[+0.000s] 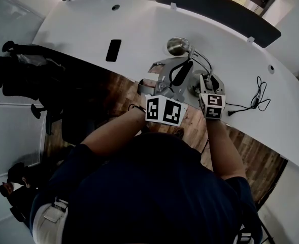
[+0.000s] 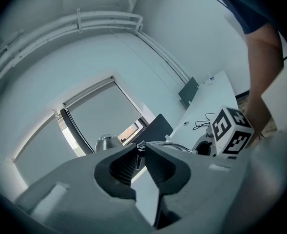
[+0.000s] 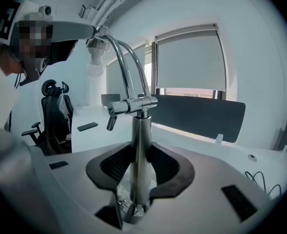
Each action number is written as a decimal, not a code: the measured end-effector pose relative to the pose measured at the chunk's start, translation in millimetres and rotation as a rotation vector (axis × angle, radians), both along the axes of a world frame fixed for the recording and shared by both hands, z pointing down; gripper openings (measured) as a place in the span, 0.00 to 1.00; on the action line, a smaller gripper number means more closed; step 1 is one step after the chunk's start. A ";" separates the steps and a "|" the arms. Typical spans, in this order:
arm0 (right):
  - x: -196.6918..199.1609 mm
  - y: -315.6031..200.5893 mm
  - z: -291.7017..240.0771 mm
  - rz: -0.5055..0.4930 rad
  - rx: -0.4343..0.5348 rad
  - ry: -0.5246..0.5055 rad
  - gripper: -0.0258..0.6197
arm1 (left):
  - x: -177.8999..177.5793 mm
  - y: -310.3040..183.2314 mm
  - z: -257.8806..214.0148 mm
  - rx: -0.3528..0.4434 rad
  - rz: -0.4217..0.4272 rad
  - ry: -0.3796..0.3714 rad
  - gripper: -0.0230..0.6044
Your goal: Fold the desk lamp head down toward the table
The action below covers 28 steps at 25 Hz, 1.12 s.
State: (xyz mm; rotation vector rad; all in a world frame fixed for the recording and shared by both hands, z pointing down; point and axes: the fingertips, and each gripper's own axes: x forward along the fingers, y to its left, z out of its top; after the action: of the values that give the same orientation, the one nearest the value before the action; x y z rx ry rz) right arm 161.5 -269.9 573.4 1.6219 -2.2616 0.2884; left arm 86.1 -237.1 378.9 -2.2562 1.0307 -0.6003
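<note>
Right gripper (image 3: 139, 152): jaws closed on the upright post (image 3: 141, 130) of the lamp (image 3: 133, 102), low, just above the base (image 3: 129, 217); the pads are seen pressed to both sides. Left gripper (image 2: 139, 151): tips drawn together at the top of the curved arm (image 3: 128, 67), just beside the head (image 1: 177, 46); a thin piece is pinched there, judged to be the arm's rods. The lamp is stood at the near edge of the desk (image 1: 139, 29), directly ahead of the person, head raised and not yet folded. Step in hand, as judged: the base is to be held still while the head end is swung down. The post grip should be kept firm and low so that the base is not tipped or slid. The pull should be applied slowly along the hinge's arc, not sideways, since thin rods could slip through the tips or be bent. Farther off, a phone (image 1: 113, 50) lies flat to the left and a cable (image 1: 258, 98) to the right, both well apart from the lamp. No container is seen on the desk, so no contents are recorded.
</note>
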 end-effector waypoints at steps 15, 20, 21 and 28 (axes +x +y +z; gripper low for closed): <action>-1.5 1.4 -0.5 -0.004 -0.012 -0.008 0.25 | -20.4 -7.9 15.5 -0.133 -0.032 0.088 0.12; -1.3 2.3 -1.8 -0.010 -0.011 -0.003 0.25 | -38.1 -15.4 34.0 -0.225 -0.058 0.184 0.12; -1.1 2.2 -1.4 -0.010 -0.010 -0.005 0.25 | -40.0 -16.5 36.6 -0.239 -0.061 0.212 0.12; -1.4 1.7 -1.4 0.004 -0.001 -0.018 0.25 | -58.8 -27.5 70.6 -0.403 -0.108 0.385 0.12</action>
State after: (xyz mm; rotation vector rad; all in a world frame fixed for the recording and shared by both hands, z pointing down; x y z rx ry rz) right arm 160.0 -268.2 572.0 1.6296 -2.2721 0.3064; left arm 27.3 -264.7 449.5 -2.7576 1.3195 -0.4563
